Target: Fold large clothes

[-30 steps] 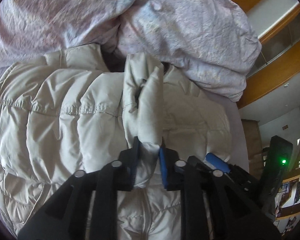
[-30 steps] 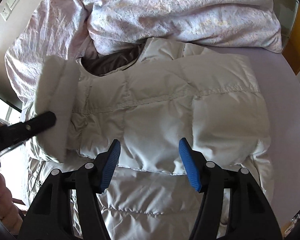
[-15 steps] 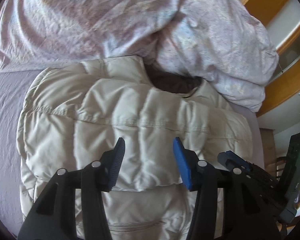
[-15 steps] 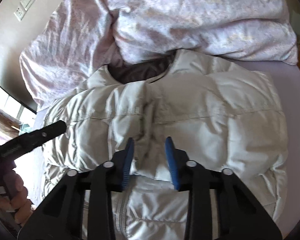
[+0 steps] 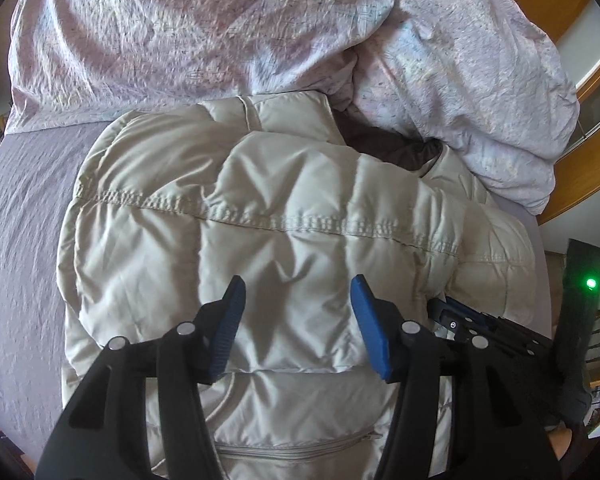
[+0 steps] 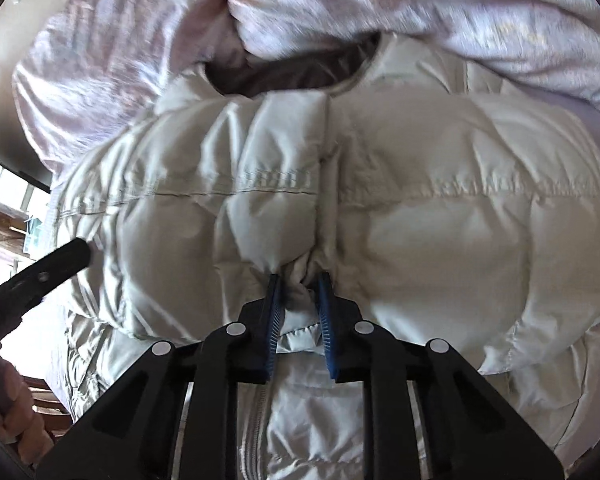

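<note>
A cream quilted puffer jacket (image 5: 284, 208) lies on the bed with both sleeves folded across its chest, its dark-lined collar toward the pillows. My left gripper (image 5: 298, 294) is open and empty just above the folded sleeve. My right gripper (image 6: 299, 284) is shut on a bunch of the jacket's fabric (image 6: 300, 276) at the sleeve cuffs in the middle of the jacket (image 6: 420, 216). The right gripper also shows at the right edge of the left wrist view (image 5: 452, 316); the left one shows at the left edge of the right wrist view (image 6: 40, 276).
A crumpled pale pink duvet (image 5: 220, 28) lies piled right behind the jacket's collar. The purple bedsheet (image 5: 24, 220) shows to the left of the jacket. A wooden frame (image 5: 580, 180) stands at the far right past the bed.
My left gripper let go of the sleeve, laid it across the chest and opened wide. My right gripper moved in and closed from wide open onto fabric at the cuffs.
</note>
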Tool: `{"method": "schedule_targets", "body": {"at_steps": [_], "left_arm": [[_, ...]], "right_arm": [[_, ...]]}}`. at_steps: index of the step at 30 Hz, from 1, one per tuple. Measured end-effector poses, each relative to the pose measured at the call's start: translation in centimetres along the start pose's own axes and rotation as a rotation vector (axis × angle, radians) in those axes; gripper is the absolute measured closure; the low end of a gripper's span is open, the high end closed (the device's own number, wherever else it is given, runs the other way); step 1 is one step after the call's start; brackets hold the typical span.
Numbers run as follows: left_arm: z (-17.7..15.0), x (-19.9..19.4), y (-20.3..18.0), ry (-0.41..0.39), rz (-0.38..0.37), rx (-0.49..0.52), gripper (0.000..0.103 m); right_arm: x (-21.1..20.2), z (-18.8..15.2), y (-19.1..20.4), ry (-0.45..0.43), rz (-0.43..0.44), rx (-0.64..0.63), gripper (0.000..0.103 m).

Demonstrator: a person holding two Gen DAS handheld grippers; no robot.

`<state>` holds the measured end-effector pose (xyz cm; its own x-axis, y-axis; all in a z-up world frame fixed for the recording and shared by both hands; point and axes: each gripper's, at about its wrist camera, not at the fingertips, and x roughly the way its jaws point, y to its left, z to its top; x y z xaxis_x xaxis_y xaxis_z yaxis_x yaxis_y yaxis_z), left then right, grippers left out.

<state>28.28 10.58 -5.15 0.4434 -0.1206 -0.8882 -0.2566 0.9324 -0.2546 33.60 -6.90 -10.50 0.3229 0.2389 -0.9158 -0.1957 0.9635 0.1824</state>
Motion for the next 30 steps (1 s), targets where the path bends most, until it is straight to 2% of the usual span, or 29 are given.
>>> {"method": "schedule_targets", "body": {"at_steps": [6,10,13,15,18,19,20,22,26,30], "left_arm": [[-0.5,-0.1,0.7,0.002,0.038,0.017,0.044],[-0.9,-0.3,1.3,0.007,0.062,0.022,0.042],[-1.3,-0.6,2.2,0.011,0.091,0.023,0.036],[-1.5,-0.8,2.8,0.012,0.104,0.022,0.033],[-2.1,-1.2,3.9,0.021,0.127,0.022,0.029],[-2.4,-1.3,4.3,0.026,0.131,0.025,0.028],[-2.6,-1.4,4.6,0.031,0.133,0.027,0.028],[-3.5,-1.7,5.4,0.041,0.14,0.037,0.026],[-5.9,-2.8,7.5,0.063,0.151,0.057,0.024],[-8.6,-4.3,10.4,0.08,0.157,0.059,0.023]], "right_arm": [[1.8,0.5,-0.6,0.035,-0.011,0.039,0.085],[2.5,0.8,-1.9,0.054,0.034,0.101,0.087],[2.3,1.0,-2.1,0.065,0.054,0.095,0.086],[1.8,1.1,-2.7,0.079,0.081,0.094,0.08],[0.4,0.7,-3.7,0.093,0.117,0.091,0.059],[-0.2,0.5,-3.6,0.091,0.132,0.088,0.048],[-0.9,0.1,-3.7,0.088,0.144,0.081,0.041],[-2.3,-0.6,-4.2,0.079,0.149,0.054,0.033],[-4.3,-2.5,-6.2,0.095,0.155,0.026,0.029],[-6.6,-5.4,-10.5,0.113,0.157,0.046,0.027]]}}
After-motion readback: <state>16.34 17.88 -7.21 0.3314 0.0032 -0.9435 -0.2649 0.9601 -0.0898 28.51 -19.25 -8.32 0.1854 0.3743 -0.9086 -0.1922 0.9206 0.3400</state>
